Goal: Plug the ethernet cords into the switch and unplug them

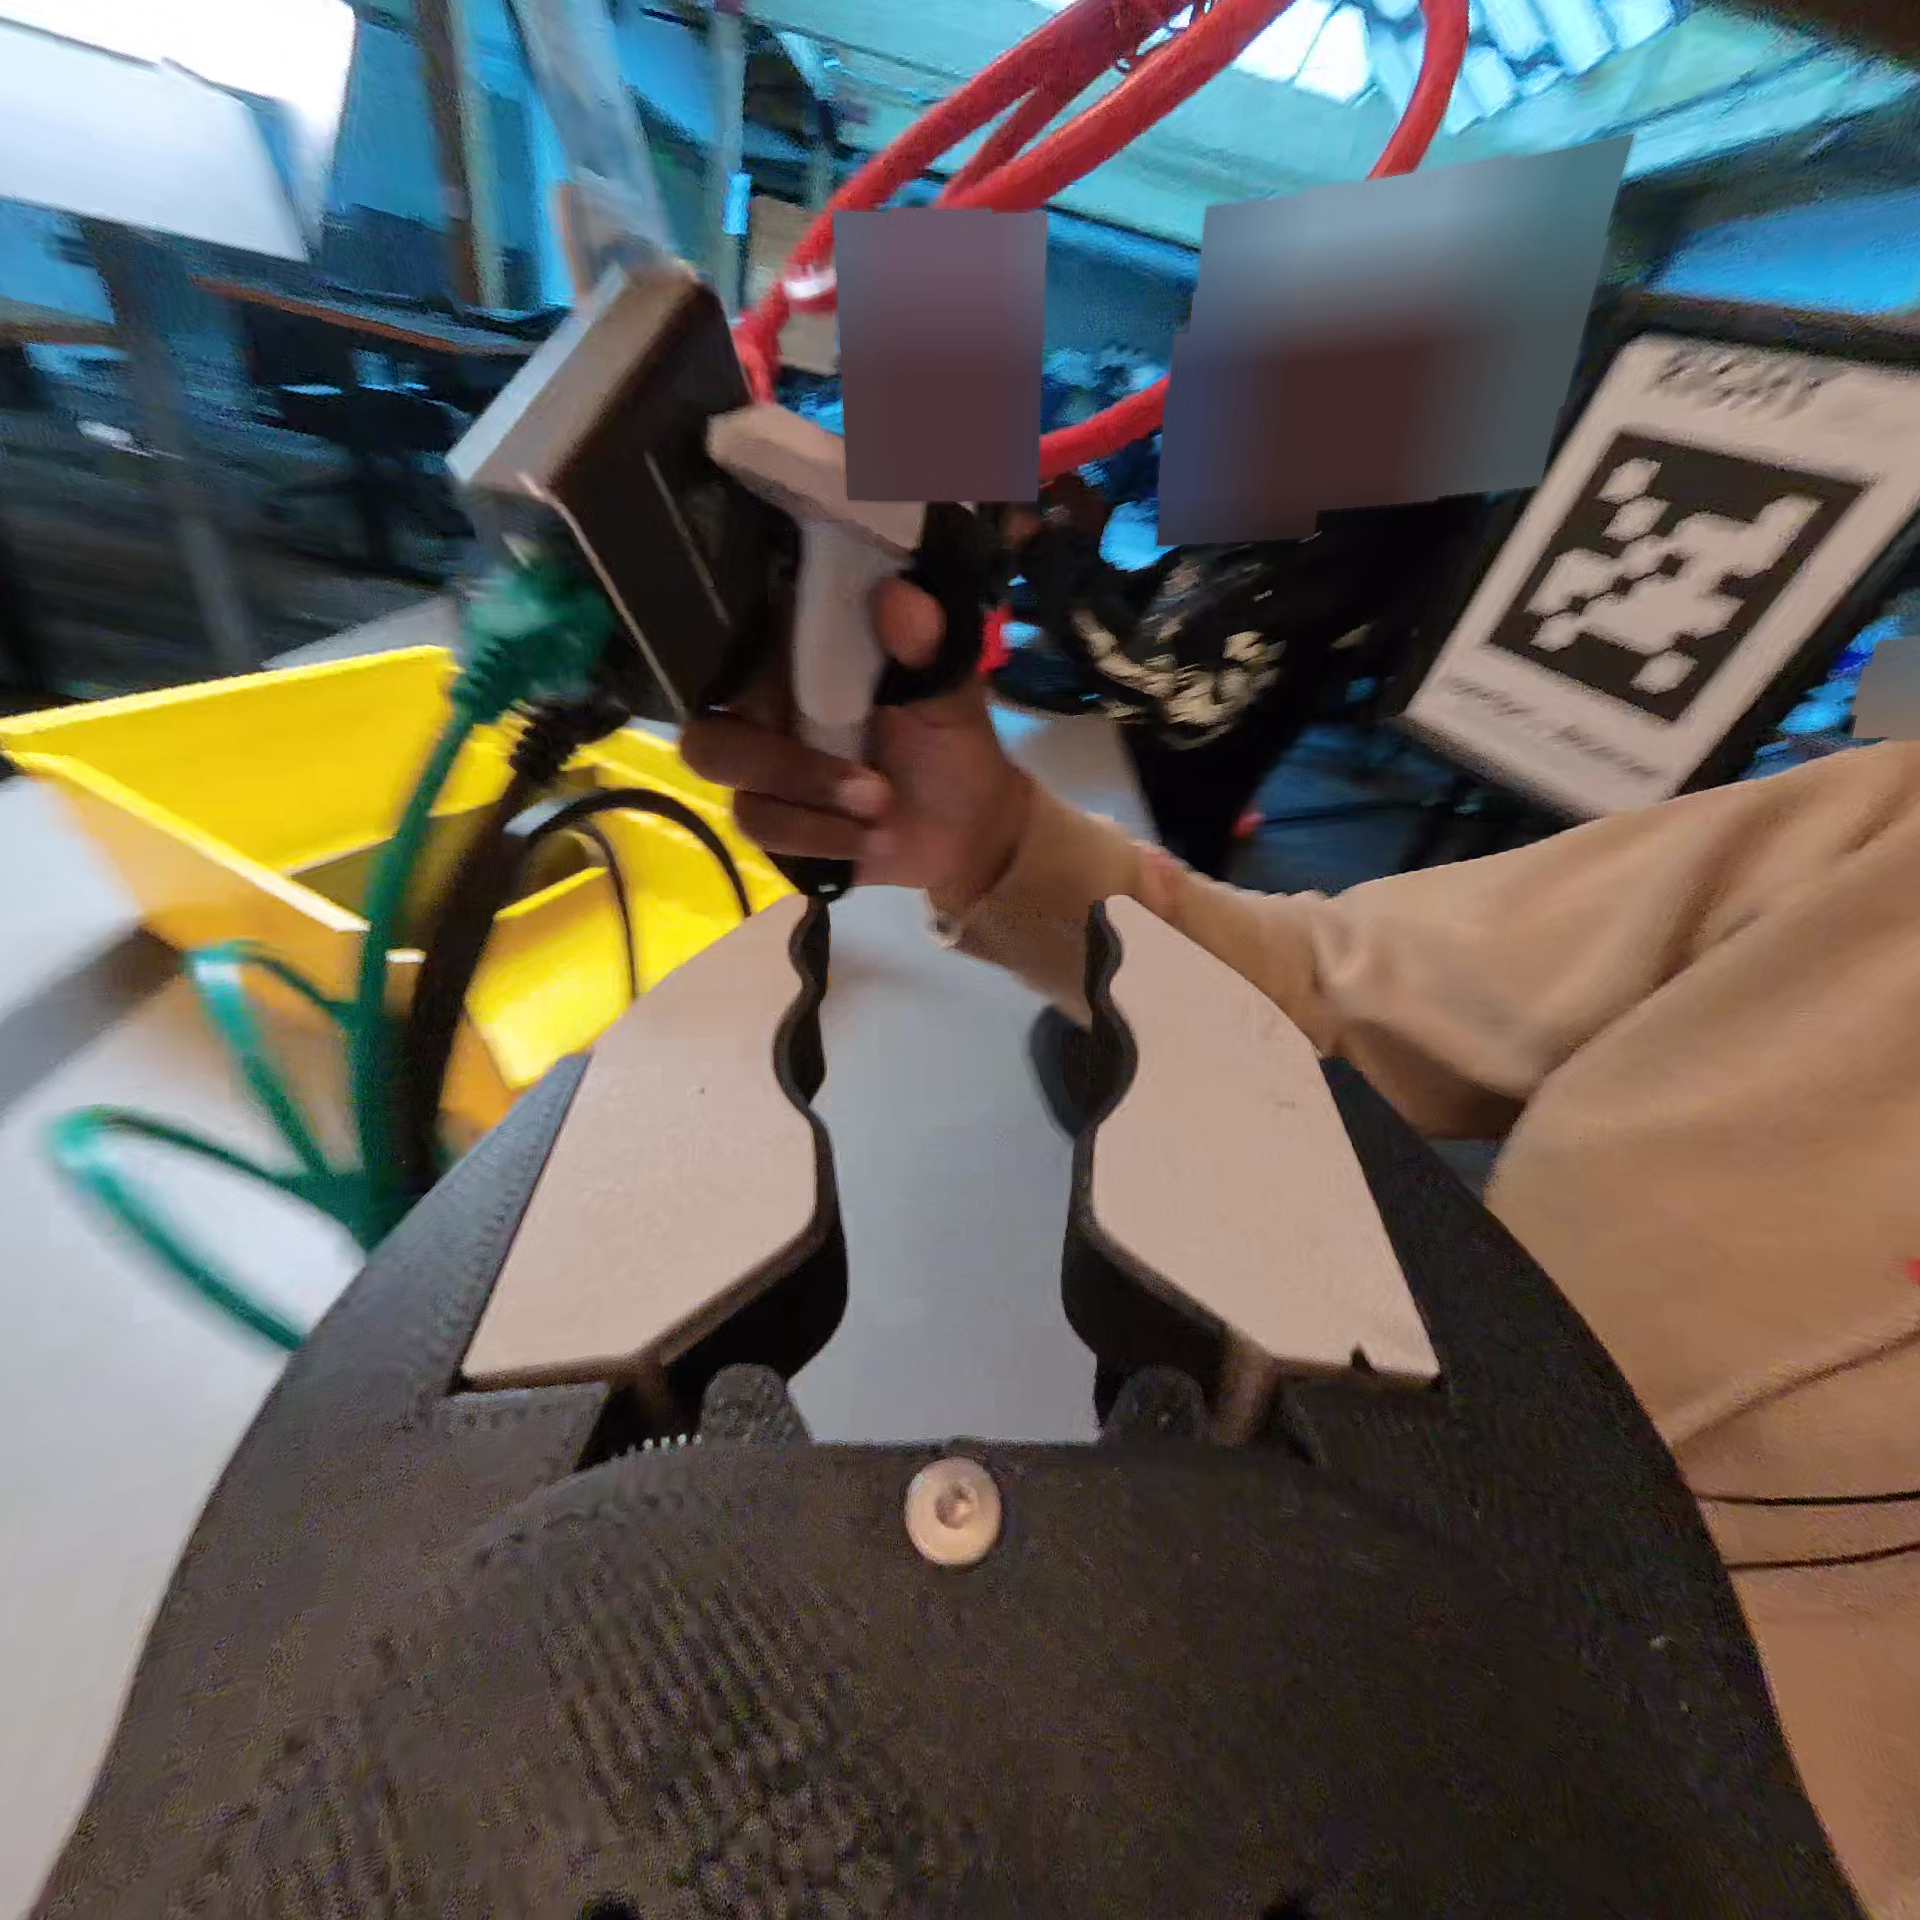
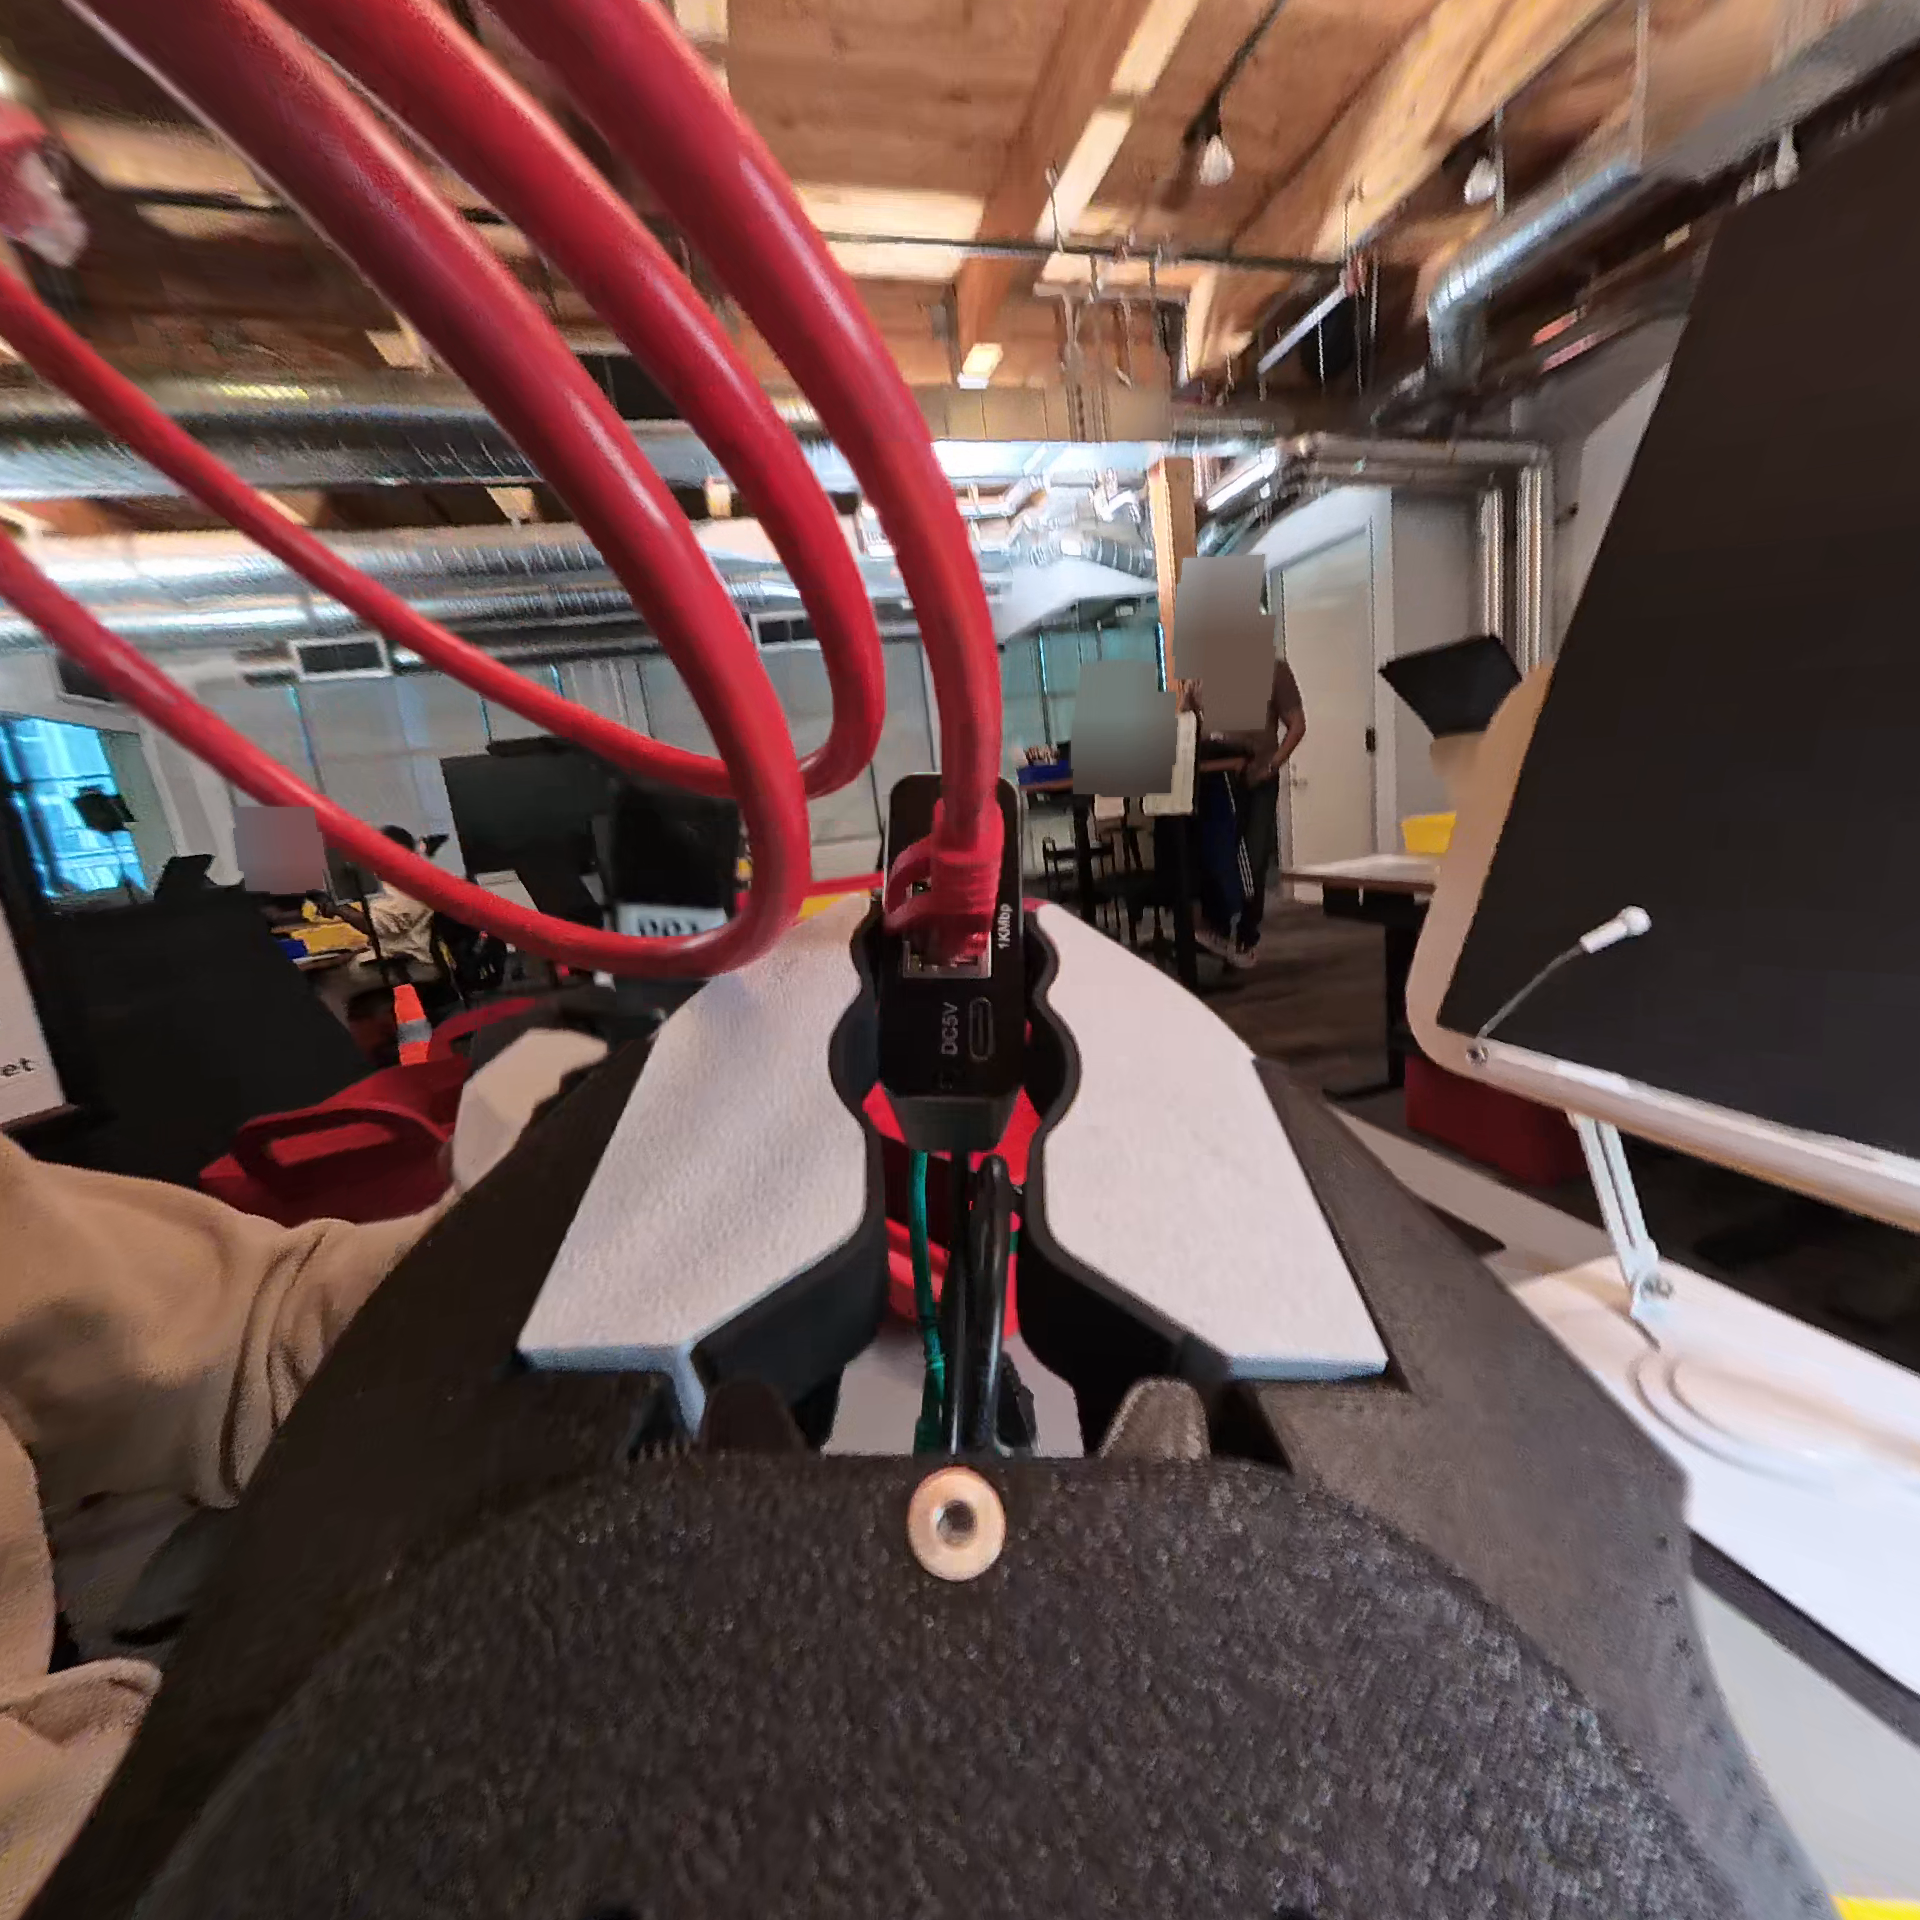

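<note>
My right gripper is shut on a small black switch and holds it up in the air. A red ethernet cord is plugged into the switch's upper port and loops up and to the left. A green cord and a black cord hang from the switch's underside. In the left wrist view a hand holds the right gripper raised, with the red cord above it and the green cord and black cord trailing down. My left gripper is open and empty, low over the table.
A yellow bin stands on the grey table at the left. A marker board stands at the right. A dark panel on a white stand is close on the right gripper's right. People stand far back. About 10 cm separates my left fingertips from my right.
</note>
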### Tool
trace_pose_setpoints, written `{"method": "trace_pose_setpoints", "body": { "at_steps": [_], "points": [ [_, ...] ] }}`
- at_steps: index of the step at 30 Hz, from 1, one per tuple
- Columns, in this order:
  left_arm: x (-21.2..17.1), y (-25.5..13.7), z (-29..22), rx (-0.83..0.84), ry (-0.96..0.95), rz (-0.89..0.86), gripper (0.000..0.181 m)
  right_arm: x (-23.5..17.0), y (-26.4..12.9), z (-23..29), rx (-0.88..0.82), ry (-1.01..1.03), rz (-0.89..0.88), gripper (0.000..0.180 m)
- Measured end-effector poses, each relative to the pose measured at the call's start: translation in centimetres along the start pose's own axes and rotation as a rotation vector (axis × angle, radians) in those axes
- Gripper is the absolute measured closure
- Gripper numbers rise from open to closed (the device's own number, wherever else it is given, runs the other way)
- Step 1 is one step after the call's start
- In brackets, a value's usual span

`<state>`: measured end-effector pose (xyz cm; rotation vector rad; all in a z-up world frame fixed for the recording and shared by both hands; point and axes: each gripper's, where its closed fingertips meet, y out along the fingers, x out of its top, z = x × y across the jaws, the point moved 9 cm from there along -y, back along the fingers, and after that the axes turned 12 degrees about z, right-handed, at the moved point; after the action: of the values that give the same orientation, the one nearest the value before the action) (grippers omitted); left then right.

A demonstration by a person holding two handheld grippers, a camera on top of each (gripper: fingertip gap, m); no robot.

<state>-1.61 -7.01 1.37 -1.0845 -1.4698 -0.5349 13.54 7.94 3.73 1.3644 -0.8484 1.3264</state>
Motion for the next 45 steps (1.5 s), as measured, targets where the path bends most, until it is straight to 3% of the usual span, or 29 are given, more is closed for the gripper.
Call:
{"method": "trace_pose_setpoints", "body": {
  "at_steps": [2,5,8,14,18,24,29,36,38,45],
  "points": [
    [-0.6,2.1,-0.2,-0.075,-0.071,-0.048,0.13,0.2,0.1,0.6,0.033,-0.015,-0.062,0.156],
    [-1.2,3.8,0.2,-0.058,-0.142,-0.209,0.126,0.2,0.6,1.6,0.1,-0.003,-0.173,0.156],
    [-1.3,3.1,0.9,0.008,-0.154,-0.365,0.128,-0.8,1.7,2.5,0.146,0.035,-0.244,0.156],
    [-1.0,0.4,1.7,0.082,-0.122,-0.5,0.135,-3.6,4.4,3.2,0.155,0.116,-0.216,0.156],
    [-1.3,-0.9,2.8,0.117,-0.133,-0.487,0.15,-4.4,5.1,2.9,0.149,0.168,-0.143,0.156],
    [-1.1,-2.5,3.2,0.172,-0.097,-0.503,0.154,-4.3,5.2,2.1,0.153,0.198,0.026,0.155],
    [-0.6,-4.2,3.3,0.166,-0.096,-0.562,0.154,-3.4,4.1,1.5,0.107,0.17,0.017,0.15],
    [-0.6,-3.4,2.9,0.166,-0.064,-0.528,0.154,-3.3,4.2,2.0,0.132,0.164,-0.001,0.149],
    [-0.7,-3.3,2.9,0.176,-0.056,-0.517,0.154,-3.1,3.9,2.0,0.126,0.151,-0.03,0.157],
    [-0.6,-3.2,2.6,0.173,-0.054,-0.523,0.154,-2.7,3.6,2.1,0.15,0.128,-0.012,0.16]
  ]
}}
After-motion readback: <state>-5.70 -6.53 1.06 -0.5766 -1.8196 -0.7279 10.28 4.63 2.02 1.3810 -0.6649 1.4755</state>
